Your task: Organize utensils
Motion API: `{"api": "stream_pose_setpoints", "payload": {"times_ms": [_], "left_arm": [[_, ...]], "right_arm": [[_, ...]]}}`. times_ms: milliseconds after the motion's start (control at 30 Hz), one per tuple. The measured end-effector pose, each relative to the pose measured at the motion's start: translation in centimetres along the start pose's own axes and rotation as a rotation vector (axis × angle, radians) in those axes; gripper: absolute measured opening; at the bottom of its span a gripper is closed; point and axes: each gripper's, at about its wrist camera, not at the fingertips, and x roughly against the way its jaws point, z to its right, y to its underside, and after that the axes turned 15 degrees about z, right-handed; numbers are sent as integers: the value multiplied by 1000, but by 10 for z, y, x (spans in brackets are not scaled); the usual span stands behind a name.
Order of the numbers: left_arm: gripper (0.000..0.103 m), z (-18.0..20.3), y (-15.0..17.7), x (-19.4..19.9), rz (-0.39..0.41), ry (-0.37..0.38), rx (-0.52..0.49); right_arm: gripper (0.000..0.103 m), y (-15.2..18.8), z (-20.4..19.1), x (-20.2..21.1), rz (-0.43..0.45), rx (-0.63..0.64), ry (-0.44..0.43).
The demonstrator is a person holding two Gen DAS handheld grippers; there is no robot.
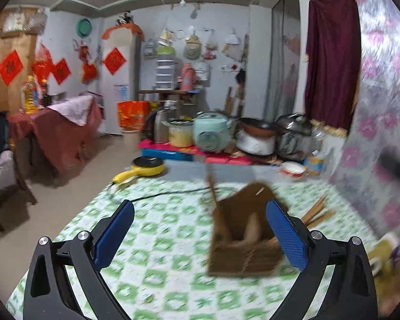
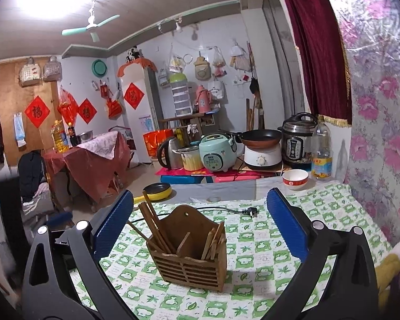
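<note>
A wooden slatted utensil holder (image 2: pixel 192 264) stands upright on the green-and-white checked tablecloth (image 2: pixel 325 229). Several wooden chopsticks (image 2: pixel 153 226) lean in its left compartment, and more sticks (image 2: pixel 213 240) stand in its right one. My right gripper (image 2: pixel 200 192) is open wide; the holder sits low between its blue pads without touching them. In the blurred left wrist view, the holder (image 1: pixel 240 242) is just inside the right blue pad (image 1: pixel 285 234) of my open left gripper (image 1: pixel 200 202). Loose chopsticks (image 1: pixel 317 210) lie on the cloth to the holder's right.
A yellow pan (image 2: pixel 157 189), a black cord with plug (image 2: pixel 250 211), a red-and-white bowl (image 2: pixel 295 178) and an oil bottle (image 2: pixel 321 152) sit toward the table's far edge. Cookers and a kettle stand beyond it. A floral-covered wall (image 2: pixel 381 138) bounds the right side.
</note>
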Motion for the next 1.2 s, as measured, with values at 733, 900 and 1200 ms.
{"api": "stream_pose_setpoints", "payload": {"times_ms": [733, 900, 1200], "left_arm": [[97, -11, 84, 8, -26, -117, -37], [97, 5, 82, 18, 18, -142, -140], [97, -2, 81, 26, 26, -157, -104]], "right_arm": [[97, 131, 28, 13, -184, 94, 127], [97, 132, 22, 16, -170, 121, 129], [97, 124, 34, 34, -140, 31, 173]]}}
